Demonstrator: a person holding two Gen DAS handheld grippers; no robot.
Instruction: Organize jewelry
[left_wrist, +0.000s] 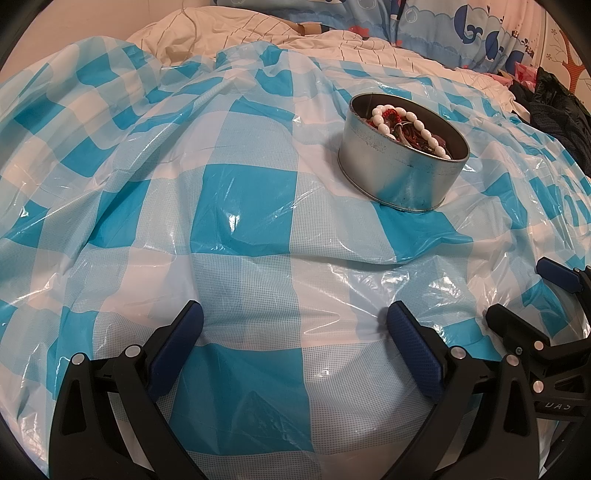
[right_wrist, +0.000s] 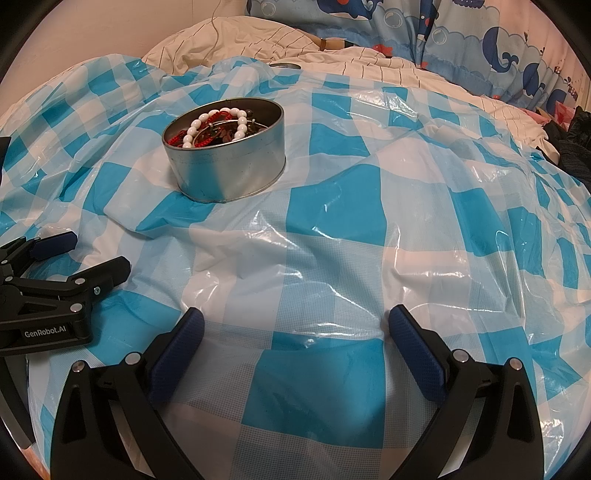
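A round silver tin (left_wrist: 400, 177) stands on a blue-and-white checked plastic sheet (left_wrist: 240, 206). It holds a white bead bracelet (left_wrist: 406, 122) on top of red and dark jewelry. In the right wrist view the tin (right_wrist: 229, 170) is at the upper left, with the bracelet (right_wrist: 218, 123) inside. My left gripper (left_wrist: 295, 321) is open and empty, low over the sheet, short of the tin. My right gripper (right_wrist: 295, 325) is open and empty too. Each gripper shows at the edge of the other's view: the right one (left_wrist: 524, 295) and the left one (right_wrist: 88, 254).
The sheet covers a bed with a striped cream quilt (right_wrist: 258, 37) behind it. A blue whale-print pillow (right_wrist: 461, 37) lies at the back. Dark clothing (left_wrist: 554, 103) sits at the right edge. A small round metal thing (right_wrist: 284, 65) lies behind the tin.
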